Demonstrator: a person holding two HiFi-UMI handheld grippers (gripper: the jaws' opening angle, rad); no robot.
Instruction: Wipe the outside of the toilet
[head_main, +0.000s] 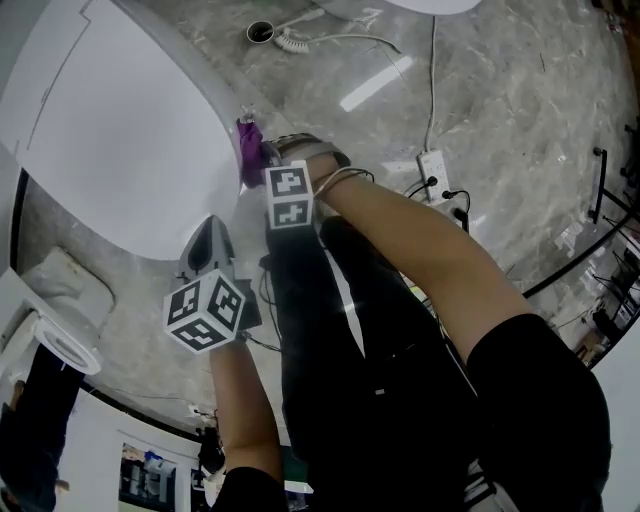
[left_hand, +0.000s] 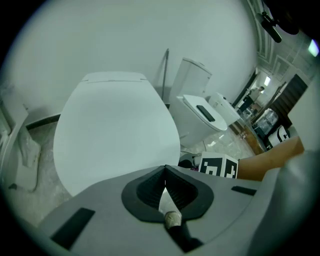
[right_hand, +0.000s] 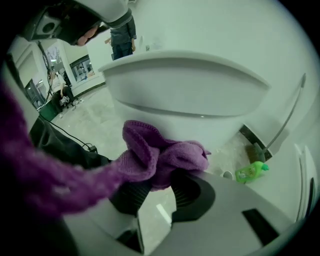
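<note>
Toilet (head_main: 110, 130) in the head view lies lid down, its long axis running away from the person; the purple cloth (head_main: 248, 150) sits at the toilet's right flank, at the rim's edge, carried by the right gripper (head_main: 264, 158); the right arm stretches forward and nearly straight along that flank, so this hand is the nearer one for wiping; the left gripper (head_main: 207, 238) hangs at the toilet's front end on a bent arm, close to the rim but apart from the cloth.

In the left gripper view the left gripper (left_hand: 165, 172) has its jaws pressed together with nothing between them; the toilet's lid (left_hand: 115, 130) lies straight ahead; a second toilet (left_hand: 200, 110) stands beyond it.

In the right gripper view the right gripper (right_hand: 160, 187) is clenched on the bunched purple cloth (right_hand: 160, 155); the toilet's bowl wall (right_hand: 185, 95) rises straight ahead, just beyond the cloth; whether they touch I cannot tell; a green bottle (right_hand: 252, 171) lies by the toilet's base.
</note>
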